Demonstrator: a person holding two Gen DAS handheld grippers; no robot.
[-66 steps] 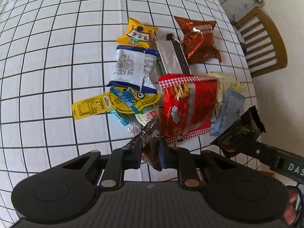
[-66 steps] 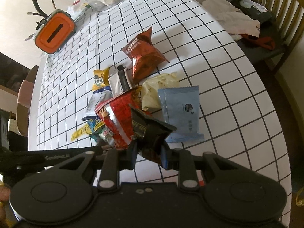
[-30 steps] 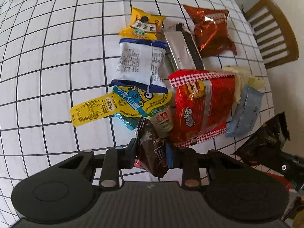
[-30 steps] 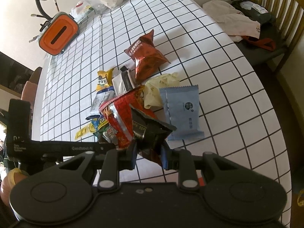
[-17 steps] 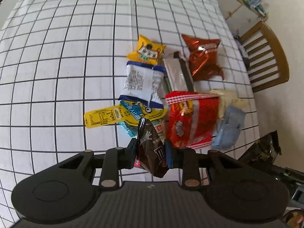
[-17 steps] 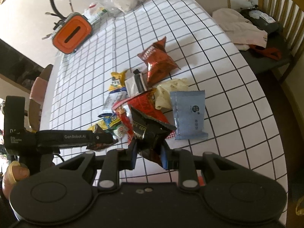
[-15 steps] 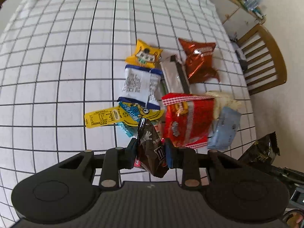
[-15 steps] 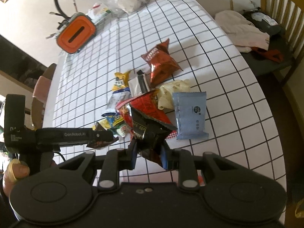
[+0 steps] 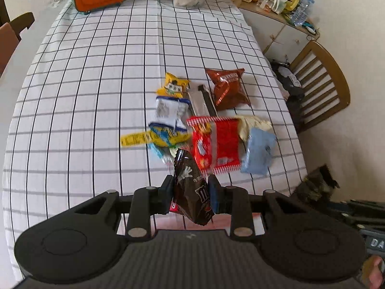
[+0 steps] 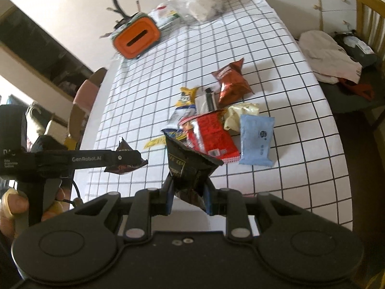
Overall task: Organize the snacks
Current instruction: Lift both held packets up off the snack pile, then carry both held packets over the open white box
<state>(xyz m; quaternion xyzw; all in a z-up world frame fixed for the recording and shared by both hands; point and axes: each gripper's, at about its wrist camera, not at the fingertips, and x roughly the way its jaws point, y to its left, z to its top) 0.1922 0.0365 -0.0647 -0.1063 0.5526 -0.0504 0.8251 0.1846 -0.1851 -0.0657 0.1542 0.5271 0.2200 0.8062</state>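
fingers (image 9: 167,196) over checked tablecloth (image 9: 96,91), wooden chair (image 9: 320,84) beside

**Readable lettering in the two wrist views**

"GenRobot.AI" stands in pale letters along the arm of the left gripper (image 10: 125,162), at the left of the right wrist view. In the left wrist view, white "m" lettering shows on the brown candy bag (image 9: 192,192) at lower centre, and "DA" on the right gripper's body at the lower right edge. Print on the other packets is too blurred to read.
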